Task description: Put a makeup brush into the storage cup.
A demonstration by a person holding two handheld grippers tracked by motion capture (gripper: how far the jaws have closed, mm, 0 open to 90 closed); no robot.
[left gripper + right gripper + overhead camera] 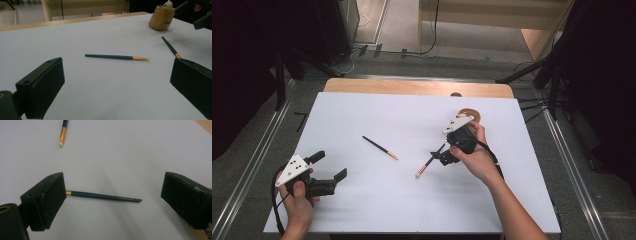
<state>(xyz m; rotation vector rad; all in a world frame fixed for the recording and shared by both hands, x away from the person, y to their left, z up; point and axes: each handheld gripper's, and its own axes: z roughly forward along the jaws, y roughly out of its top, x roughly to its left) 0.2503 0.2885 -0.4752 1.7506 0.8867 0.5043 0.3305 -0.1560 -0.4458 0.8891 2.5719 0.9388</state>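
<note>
White tabletop (362, 200): right gripper (443, 156), jaws spread, hovers over the nearer makeup brush (103, 196), whose handle lies crosswise between them; left gripper (332, 172) waits spread.

The left hand (298, 196) is coming in from 6 o'clock at the near left and is gripping the left gripper (332, 167), which is pointing toward 2 o'clock with its jaws standing wide apart and nothing between them. The right forearm is reaching up from 5 o'clock toward 11 o'clock, and the right hand (477, 155) is wrapping around the right gripper (438, 156). That gripper is pointing toward 8 o'clock and tilting down at the surface, its jaws spread wide and gripping nothing.
</note>
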